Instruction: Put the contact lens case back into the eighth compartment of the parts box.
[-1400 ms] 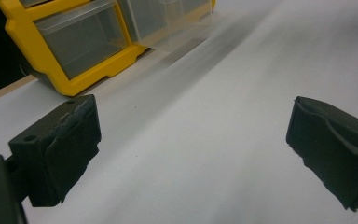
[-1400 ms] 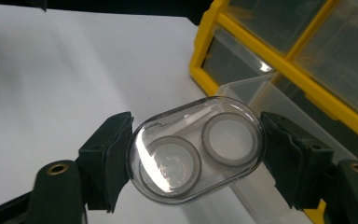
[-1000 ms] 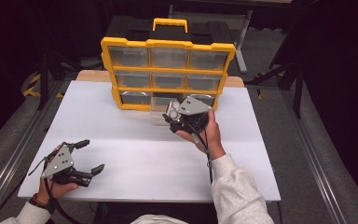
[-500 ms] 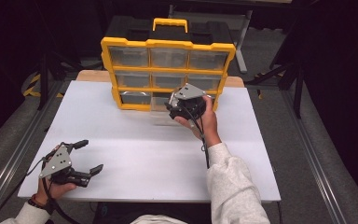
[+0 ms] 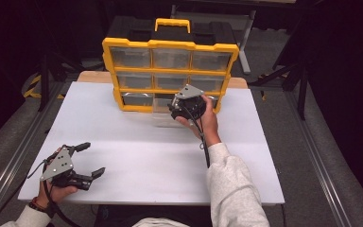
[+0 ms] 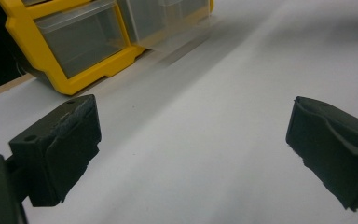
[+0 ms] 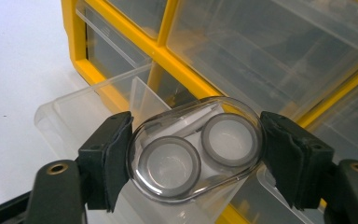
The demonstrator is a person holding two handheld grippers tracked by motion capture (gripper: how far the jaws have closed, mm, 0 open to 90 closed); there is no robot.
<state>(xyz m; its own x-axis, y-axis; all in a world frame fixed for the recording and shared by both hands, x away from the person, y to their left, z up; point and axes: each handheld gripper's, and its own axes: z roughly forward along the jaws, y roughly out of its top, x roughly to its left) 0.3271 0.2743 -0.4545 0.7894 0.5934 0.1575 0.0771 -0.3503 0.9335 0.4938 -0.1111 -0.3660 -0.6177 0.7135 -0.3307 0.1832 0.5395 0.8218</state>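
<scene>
2 round lenses sit inside the clear oval case (image 7: pixel 196 150), which the right gripper (image 7: pixel 196 154) pinches across its long axis, 1 jaw on each end. It hangs just above the pulled-out clear drawer (image 7: pixel 81 109) of the yellow organizer (image 5: pixel 170 45), at the far middle of the white table (image 5: pixel 137 142). Well to the near left, the left gripper (image 5: pixel 82 161) rests with jaws spread, holding nothing.

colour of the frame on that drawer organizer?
Yellow, around clear plastic drawers. The yellow-framed drawer organizer shows best in the high view.
</scene>
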